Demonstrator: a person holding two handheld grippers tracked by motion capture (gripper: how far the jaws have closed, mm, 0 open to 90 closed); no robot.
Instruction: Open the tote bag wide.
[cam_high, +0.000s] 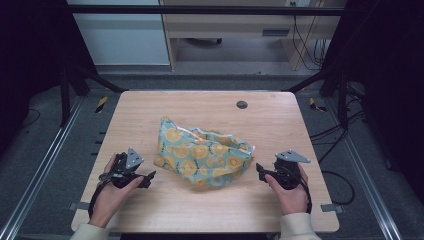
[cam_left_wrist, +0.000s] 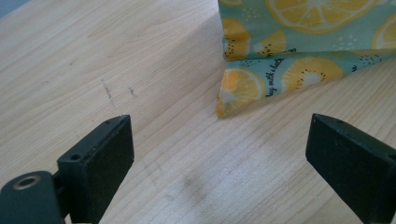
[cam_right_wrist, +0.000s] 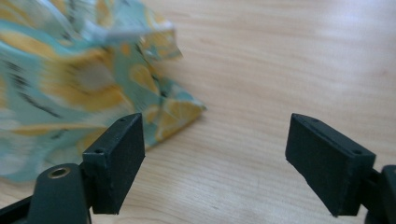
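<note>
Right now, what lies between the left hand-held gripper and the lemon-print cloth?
Bare table: the left hand-held gripper view shows open jaws short of the cloth corner, nothing between.

Light wooden table (cam_high: 150, 110), round grommet hole (cam_high: 242, 104) near far edge; crumpled lemon-print cloth (cam_high: 202, 157) lying mid-table.

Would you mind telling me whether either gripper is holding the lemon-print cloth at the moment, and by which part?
Nothing is held. The left gripper and right gripper both stand open beside the cloth, which lies free on the table.
</note>
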